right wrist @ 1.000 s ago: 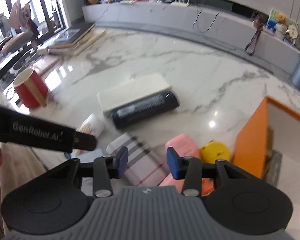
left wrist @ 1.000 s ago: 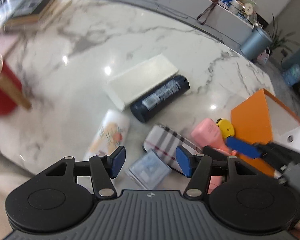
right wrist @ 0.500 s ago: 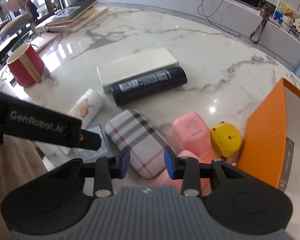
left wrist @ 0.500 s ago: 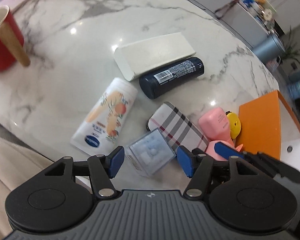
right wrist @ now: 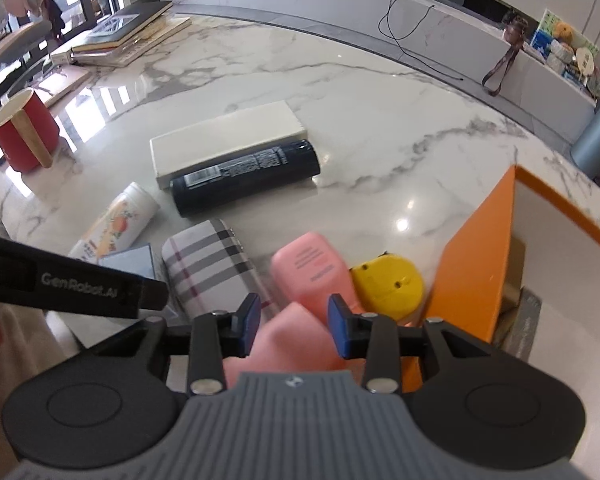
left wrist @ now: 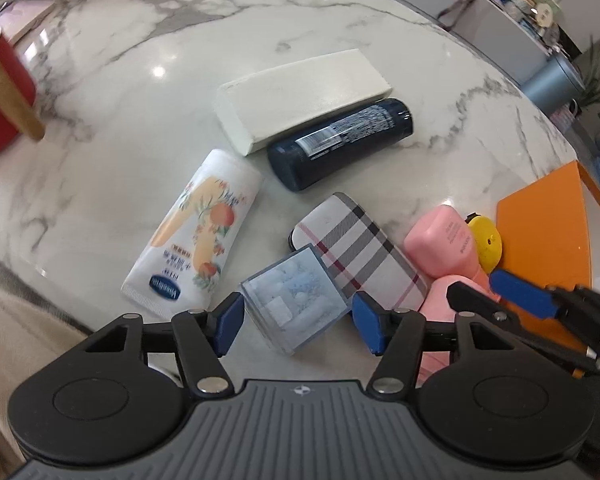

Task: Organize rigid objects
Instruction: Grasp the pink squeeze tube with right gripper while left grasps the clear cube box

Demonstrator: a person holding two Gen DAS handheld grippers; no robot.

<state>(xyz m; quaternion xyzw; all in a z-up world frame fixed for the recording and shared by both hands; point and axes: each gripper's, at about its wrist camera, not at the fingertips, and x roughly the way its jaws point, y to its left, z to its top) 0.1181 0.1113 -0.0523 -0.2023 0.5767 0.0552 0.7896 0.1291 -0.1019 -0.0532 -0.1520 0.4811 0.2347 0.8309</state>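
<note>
A clear plastic box [left wrist: 296, 300] lies at the table's near edge, between the pads of my left gripper [left wrist: 300, 325]. Its jaws are closing, and I see a sliver of gap on each side. A pink bottle [right wrist: 312, 272] lies beside a yellow tape measure [right wrist: 388, 284]. My right gripper [right wrist: 294, 327] hangs over the bottle's near end, jaws narrow, pads flanking it without visibly pressing. A plaid case [left wrist: 360, 252], a printed lotion tube [left wrist: 204, 232], a dark blue bottle [left wrist: 340, 144] and a white box [left wrist: 300, 92] lie on the marble.
An open orange box [right wrist: 476, 272] stands at the right, close to the tape measure. A red cup [right wrist: 24, 132] with a wooden handle sits far left. Stacked books [right wrist: 128, 32] lie at the back left. The table edge [left wrist: 60, 304] runs just under my left gripper.
Both grippers have sunk toward the table. The clear box now sits between the left pads. The right jaws narrowed and now flank the pink bottle's near end. No object has shifted.
</note>
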